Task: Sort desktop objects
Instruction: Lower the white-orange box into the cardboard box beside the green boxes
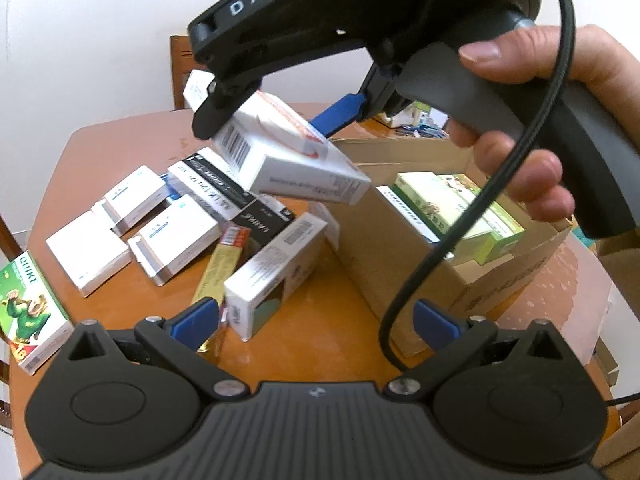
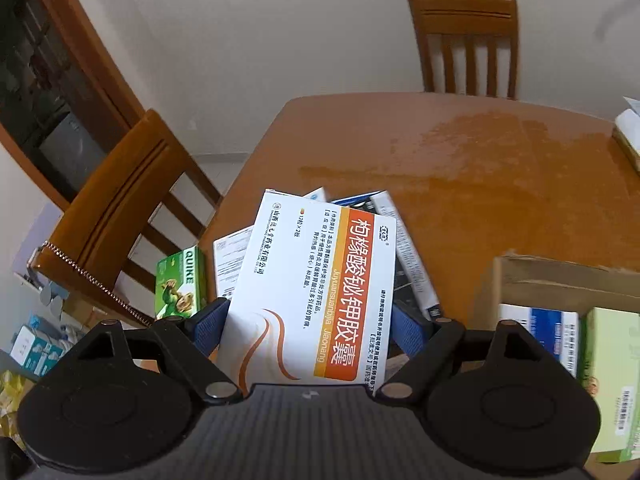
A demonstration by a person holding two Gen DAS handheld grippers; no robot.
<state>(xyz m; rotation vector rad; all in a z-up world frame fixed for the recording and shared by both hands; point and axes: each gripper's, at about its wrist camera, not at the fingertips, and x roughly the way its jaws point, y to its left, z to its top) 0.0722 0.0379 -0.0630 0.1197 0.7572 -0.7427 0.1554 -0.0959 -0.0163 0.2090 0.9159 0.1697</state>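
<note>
We see both views evenly lit by soft indoor light, with faint shadows. A pale sheen glazes the bench (image 2: pixel 460 152). Fisheye bending curves the edges and darkens the corners. The white box (image 1: pixel 288 152) looks slightly blurred, perhaps from motion.

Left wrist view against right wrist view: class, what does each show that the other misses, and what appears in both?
Only the left wrist view shows the person's hand on the right claw's handle and the open left claw.

Only the right wrist view shows the white box's printed orange front.

Both show the right claw holding the white box, the cardboard box and the table.
</note>
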